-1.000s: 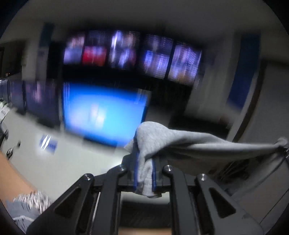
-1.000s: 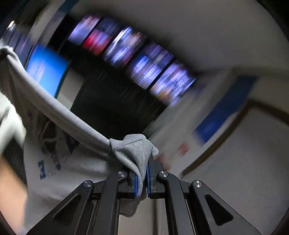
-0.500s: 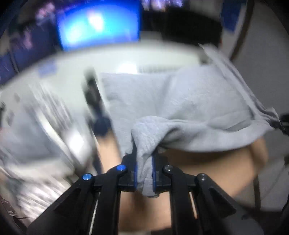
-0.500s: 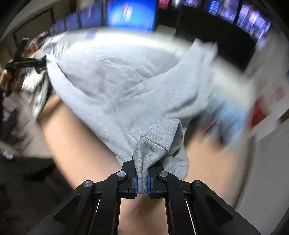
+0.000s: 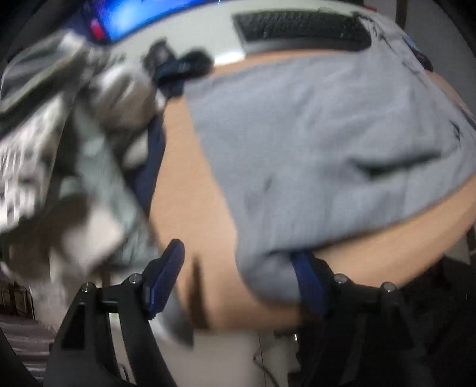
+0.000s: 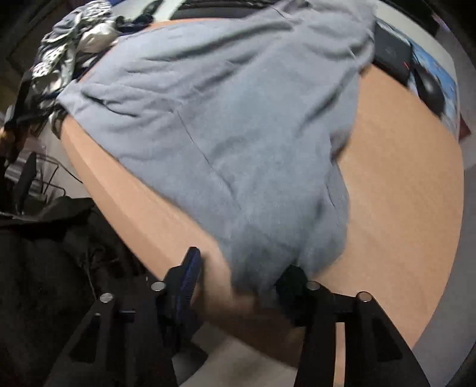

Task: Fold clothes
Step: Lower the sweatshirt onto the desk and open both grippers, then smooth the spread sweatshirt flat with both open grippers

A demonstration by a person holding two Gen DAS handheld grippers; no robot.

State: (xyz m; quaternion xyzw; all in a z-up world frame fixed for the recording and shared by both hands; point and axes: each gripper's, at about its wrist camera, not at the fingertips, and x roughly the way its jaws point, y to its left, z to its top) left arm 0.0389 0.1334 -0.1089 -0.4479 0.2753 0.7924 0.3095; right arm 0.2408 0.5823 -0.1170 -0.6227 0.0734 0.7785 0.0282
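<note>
A grey garment (image 5: 312, 143) lies spread on the tan table (image 5: 190, 190), blurred by motion. My left gripper (image 5: 238, 279) hangs at the table's near edge with its jaws opening. The garment's near corner rests against the right blue pad (image 5: 308, 282), and the left pad (image 5: 166, 271) stands clear of it. In the right wrist view the same garment (image 6: 226, 125) runs from the far side down to my right gripper (image 6: 241, 279). Its jaws are opening too, with the cloth's corner loose between them, nearer the right finger (image 6: 293, 279).
A heap of patterned and dark clothes (image 5: 59, 134) sits on the table's left (image 6: 71, 44). A keyboard (image 5: 300, 26) and a blue screen (image 5: 148, 15) lie beyond the garment. A dark box (image 6: 389, 53) is at the far right. Dark cloth and a chair (image 6: 44, 253) sit below the table edge.
Both grippers swung down from holding the grey garment stretched in the air to the table. The garment now lies spread out, and both pairs of jaws have parted from its corners.
</note>
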